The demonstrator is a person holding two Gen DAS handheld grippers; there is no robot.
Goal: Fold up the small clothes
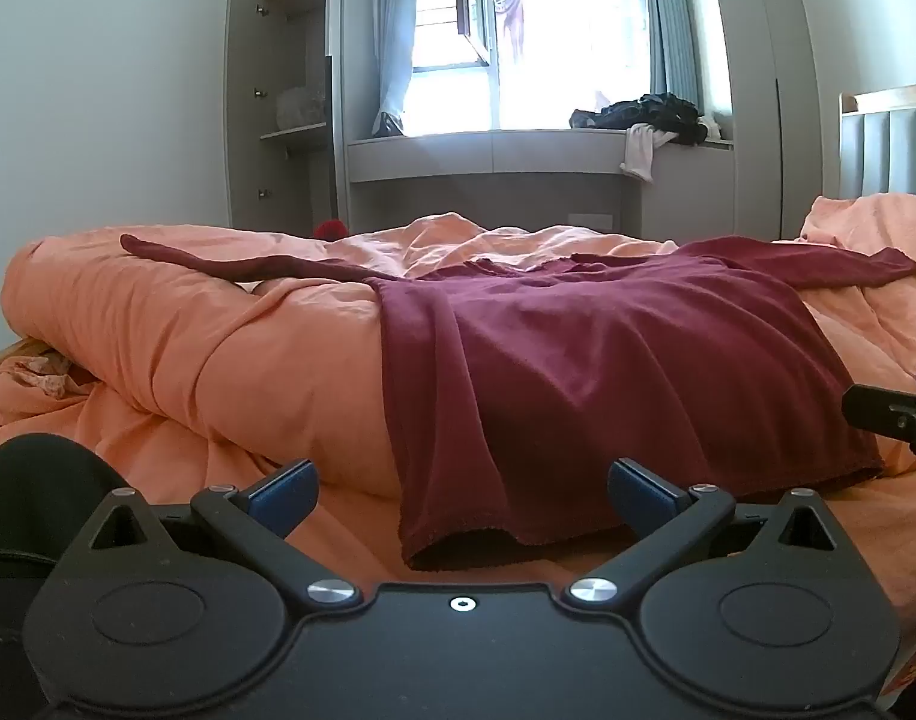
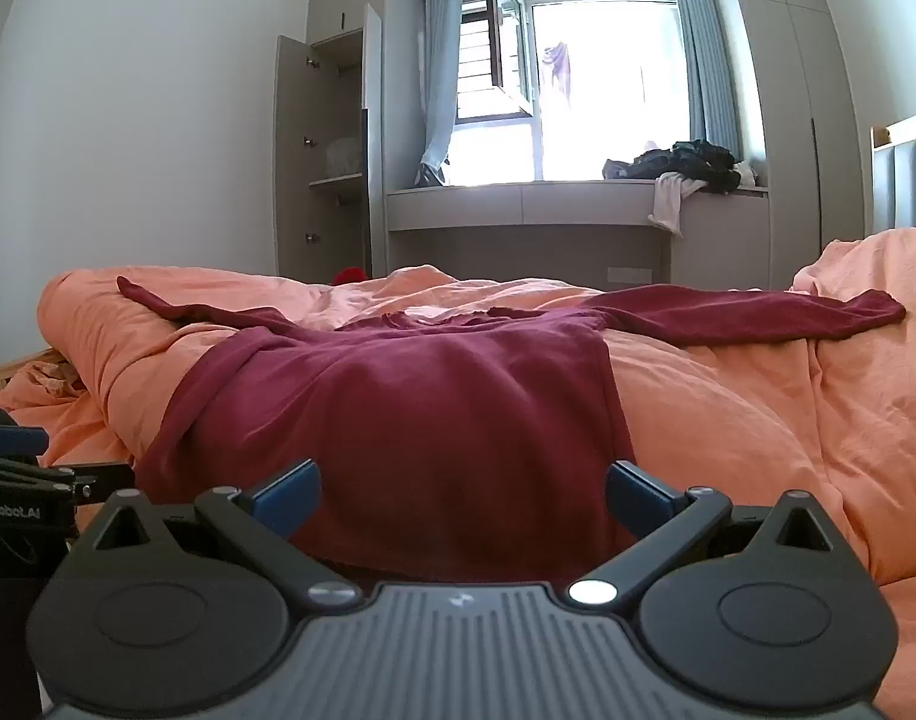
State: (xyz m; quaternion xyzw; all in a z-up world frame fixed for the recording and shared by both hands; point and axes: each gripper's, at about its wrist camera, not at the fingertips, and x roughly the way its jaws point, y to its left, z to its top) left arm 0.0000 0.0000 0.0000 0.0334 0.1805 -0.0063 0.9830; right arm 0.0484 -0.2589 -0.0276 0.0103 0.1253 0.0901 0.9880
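With both grippers, left gripper (image 1: 461, 495) and right gripper (image 2: 463, 495), gaping wide and empty, I judged the maroon top (image 1: 608, 360) soft, light and floppy, best pinched at its near hem (image 1: 476, 531).

Right hand-held gripper (image 1: 902, 420) cut off by the frame's right edge in left wrist view. Dark clothes pile (image 2: 692, 165) on the far window ledge too small to identify. Shirt (image 2: 410, 420) near hem hidden behind gripper body in right wrist view.

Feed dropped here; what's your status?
Left gripper and right gripper open, empty. Red top spread on orange duvet, sleeves out, unfolded. Nothing in the way.
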